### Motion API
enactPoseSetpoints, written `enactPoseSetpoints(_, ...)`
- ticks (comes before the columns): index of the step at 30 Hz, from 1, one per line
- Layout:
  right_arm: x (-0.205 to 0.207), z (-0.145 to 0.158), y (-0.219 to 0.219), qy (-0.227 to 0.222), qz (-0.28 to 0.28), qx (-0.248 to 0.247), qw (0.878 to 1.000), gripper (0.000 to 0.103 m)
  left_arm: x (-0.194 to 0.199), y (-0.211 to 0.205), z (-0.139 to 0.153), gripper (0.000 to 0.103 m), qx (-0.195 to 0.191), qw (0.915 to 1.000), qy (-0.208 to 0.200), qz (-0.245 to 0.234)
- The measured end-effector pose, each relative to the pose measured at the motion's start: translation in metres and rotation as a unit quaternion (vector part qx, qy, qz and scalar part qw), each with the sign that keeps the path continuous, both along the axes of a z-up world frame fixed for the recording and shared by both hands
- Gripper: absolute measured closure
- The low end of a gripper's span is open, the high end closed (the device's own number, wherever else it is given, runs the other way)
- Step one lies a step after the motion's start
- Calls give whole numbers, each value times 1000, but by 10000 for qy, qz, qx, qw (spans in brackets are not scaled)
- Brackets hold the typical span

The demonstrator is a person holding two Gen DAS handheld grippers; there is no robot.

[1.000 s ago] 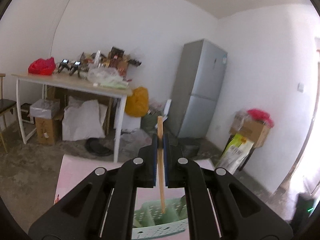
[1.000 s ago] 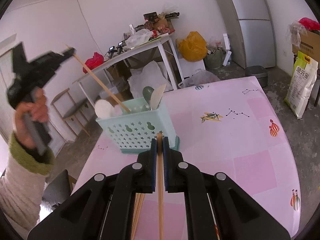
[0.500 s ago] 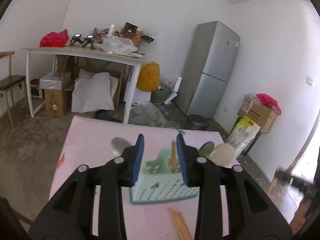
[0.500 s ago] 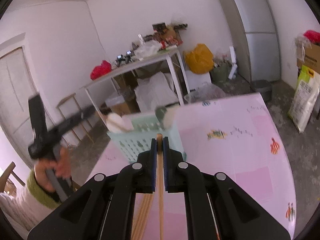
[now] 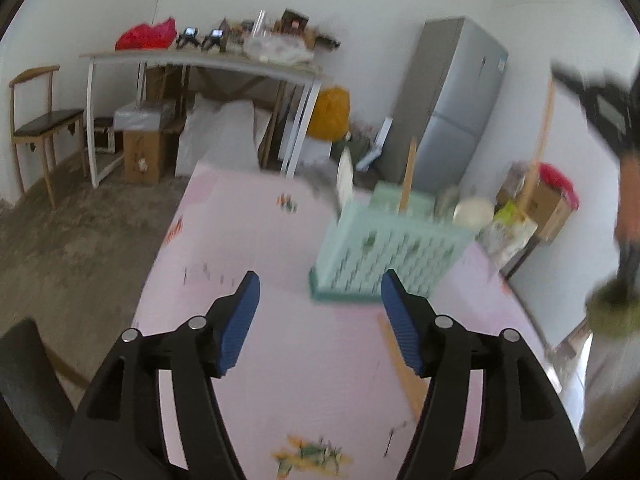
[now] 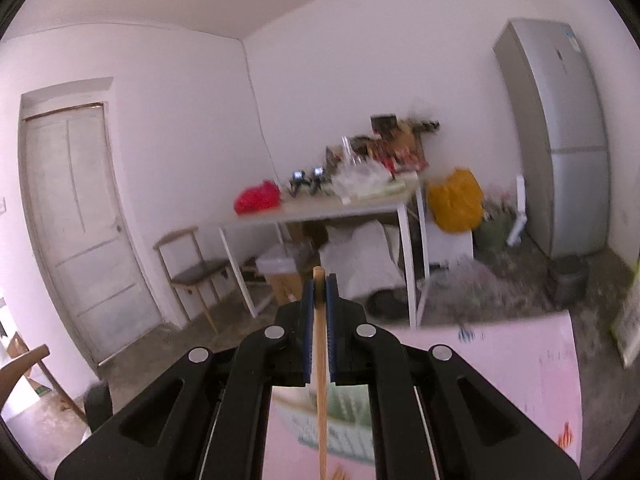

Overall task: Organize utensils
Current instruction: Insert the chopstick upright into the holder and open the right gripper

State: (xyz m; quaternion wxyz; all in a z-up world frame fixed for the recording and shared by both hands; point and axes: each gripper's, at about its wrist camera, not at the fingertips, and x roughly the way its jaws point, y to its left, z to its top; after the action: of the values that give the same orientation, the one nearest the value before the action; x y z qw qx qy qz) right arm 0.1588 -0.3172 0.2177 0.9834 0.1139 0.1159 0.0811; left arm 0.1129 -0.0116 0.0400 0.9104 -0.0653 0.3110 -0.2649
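Note:
A mint green basket (image 5: 384, 256) stands on the pink table (image 5: 256, 240), with a wooden chopstick (image 5: 408, 176) and spoons (image 5: 474, 212) upright in it. My left gripper (image 5: 319, 278) hovers in front of the basket; its jaws are opening and nothing is between them. Loose chopsticks (image 5: 404, 364) lie on the table by its right finger. My right gripper (image 6: 319, 280) is shut on a wooden chopstick (image 6: 320, 360), raised above the basket (image 6: 344, 420), which shows blurred under the jaws. In the left wrist view that gripper (image 5: 600, 96) appears at the upper right with its chopstick (image 5: 540, 140) hanging down.
A person's hand and green sleeve (image 5: 612, 312) are at the right edge. Beyond the pink table stand a cluttered white table (image 5: 200, 60), a wooden chair (image 5: 44, 120), boxes and a grey fridge (image 5: 452, 100). A dark chair back (image 5: 24, 380) sits at lower left. A door (image 6: 80, 220) is on the left wall.
The left gripper let go of its chopstick, which now stands in the basket, then opened wide and sank back toward the table. The right gripper rose with its chopstick.

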Motion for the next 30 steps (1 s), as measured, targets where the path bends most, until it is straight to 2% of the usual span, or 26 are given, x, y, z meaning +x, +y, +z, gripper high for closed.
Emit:
enactPoseSetpoints(5,34,18,11,-284,-140,-203,9993,97,-15,-2,-26,36,190,9993,308,-43)
enactPoseSetpoints(10,64,4,16,-313,-347,-261,9986,97,-30,-15,-41,31,472,9978,407,-205)
enactPoseSetpoints(13,74,-20,18,-246,-386,-205,9987,97,-37,-22,-45,28,630,9969,360,-290)
enactPoseSetpoints(16,86,-58,22,339,-360,-225,9985,96,-39,-27,-46,26,687,9966,335,-321)
enactPoseSetpoints(17,85,-67,22,488,-362,-231,9979,92,-39,-27,-47,26,697,9964,342,-328)
enactPoseSetpoints(19,79,-81,20,699,-417,-232,9964,80,-38,-29,-48,24,732,9960,366,-349)
enactPoseSetpoints(21,60,-87,11,621,-547,-138,9965,60,-37,-30,-49,24,767,9956,388,-368)
enactPoseSetpoints(25,9,-82,-14,311,-853,83,9958,54,-34,-34,-52,22,803,9950,429,-409)
enactPoseSetpoints(30,-37,-91,-34,318,-941,326,9945,52,-30,-42,-56,20,848,9940,500,-472)
